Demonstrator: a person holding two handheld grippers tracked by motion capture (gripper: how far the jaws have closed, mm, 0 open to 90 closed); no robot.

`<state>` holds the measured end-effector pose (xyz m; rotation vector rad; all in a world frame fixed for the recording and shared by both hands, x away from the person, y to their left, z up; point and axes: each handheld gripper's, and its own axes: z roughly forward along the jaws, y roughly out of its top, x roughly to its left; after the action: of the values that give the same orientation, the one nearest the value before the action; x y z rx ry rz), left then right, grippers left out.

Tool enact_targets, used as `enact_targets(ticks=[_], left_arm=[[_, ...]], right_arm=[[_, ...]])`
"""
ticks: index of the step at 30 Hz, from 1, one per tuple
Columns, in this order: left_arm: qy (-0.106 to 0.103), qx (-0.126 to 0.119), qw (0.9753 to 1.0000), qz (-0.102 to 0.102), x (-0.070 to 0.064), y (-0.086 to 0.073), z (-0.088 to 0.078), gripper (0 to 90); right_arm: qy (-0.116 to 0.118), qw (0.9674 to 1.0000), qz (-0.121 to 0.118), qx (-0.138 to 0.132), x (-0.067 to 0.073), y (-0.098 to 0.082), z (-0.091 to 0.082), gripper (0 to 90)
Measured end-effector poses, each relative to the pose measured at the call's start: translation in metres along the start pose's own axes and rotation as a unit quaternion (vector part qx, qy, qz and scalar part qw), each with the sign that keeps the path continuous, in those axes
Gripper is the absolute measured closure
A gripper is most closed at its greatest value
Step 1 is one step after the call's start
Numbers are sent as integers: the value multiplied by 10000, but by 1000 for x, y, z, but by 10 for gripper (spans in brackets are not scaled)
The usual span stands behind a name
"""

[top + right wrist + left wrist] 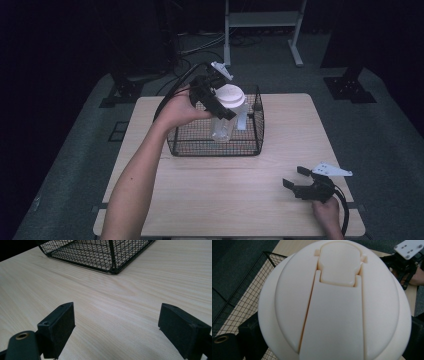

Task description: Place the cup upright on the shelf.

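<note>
Dark room, grey carpet, and a light wood surface [240, 190] sitting mid-frame with a black wire basket [200, 145] toward its upper half. The left tool [218, 102] is clamped on a clear bottle with a cream flip-top lid [229, 96], held tilted right over the basket, so my guess is it's either going in or coming out. In the left gripper view the lid [334, 305] is right up against the camera. The right tool [298, 178] rests low at the lower right, jaws wide and empty, probably just parked out of the way.
</note>
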<state>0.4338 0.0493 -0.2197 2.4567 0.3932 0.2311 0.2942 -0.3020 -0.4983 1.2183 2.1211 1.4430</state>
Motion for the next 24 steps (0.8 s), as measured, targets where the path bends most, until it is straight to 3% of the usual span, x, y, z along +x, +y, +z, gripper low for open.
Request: enact_targets(ticks=[6, 11, 24], left_arm=[[79, 49, 9999, -140, 14, 4, 4, 58], [151, 34, 9992, -370, 30, 2, 10, 58], [332, 209, 9969, -688, 52, -2, 32, 58]], right_arm=[[8, 10000, 12, -15, -1, 0, 0, 129], [14, 10000, 29, -16, -1, 0, -1, 129], [29, 10000, 62, -49, -1, 0, -1, 129]])
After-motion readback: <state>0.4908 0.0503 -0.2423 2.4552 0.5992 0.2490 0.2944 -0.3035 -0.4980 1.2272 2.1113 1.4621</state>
